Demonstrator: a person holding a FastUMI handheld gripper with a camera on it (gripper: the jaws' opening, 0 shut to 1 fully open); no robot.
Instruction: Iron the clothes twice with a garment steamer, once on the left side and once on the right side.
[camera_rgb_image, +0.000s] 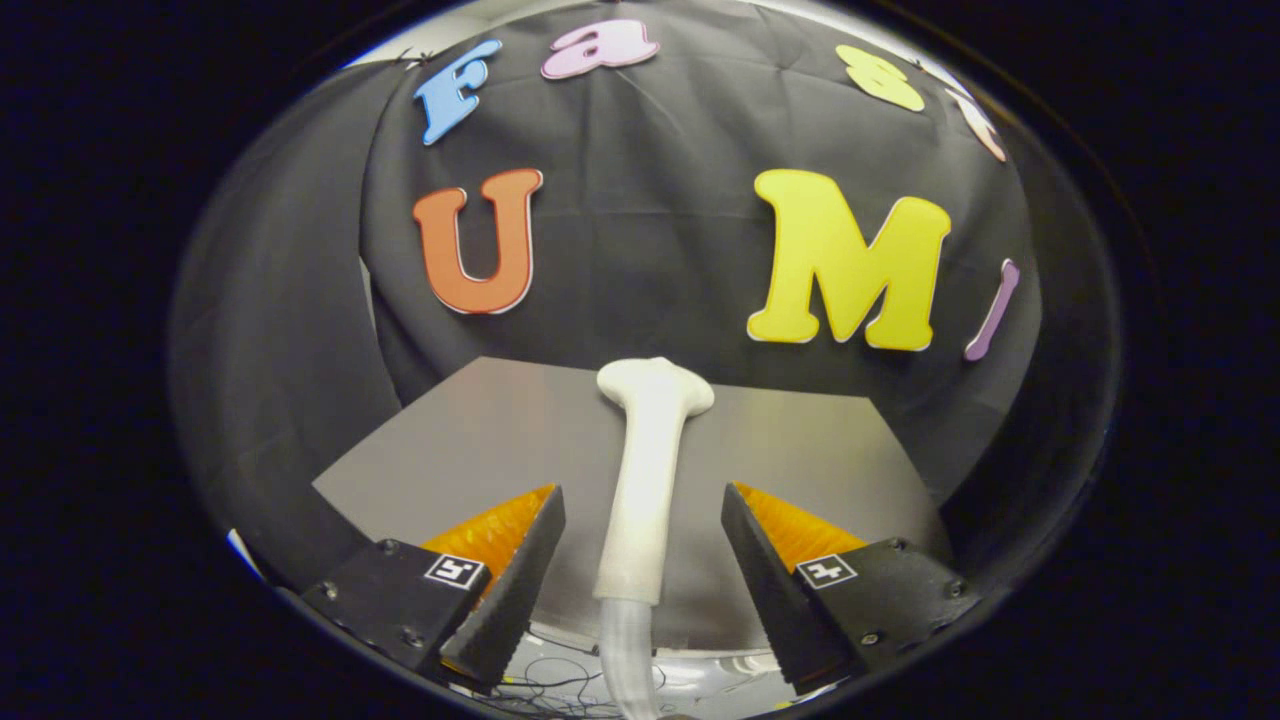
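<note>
Grey tabletop (480, 430) before the black cloth wall: steamer awaiting grasp.
Your gripper (643, 560) stands wide, fingers clear of the white plastic garment steamer handle (645, 480) lying between them; close off-centre and it may roll aside.

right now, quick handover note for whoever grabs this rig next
Gripper: open, its fingers either side of the steamer handle, not pressing on it.
Steamer: white, lying on the grey table between the fingers, head pointing away toward the black cloth wall, hose trailing back off the near edge.
Done: nothing I can confirm; steamer not yet grasped.
Left: close on the handle, lift, then left and right passes.
</note>
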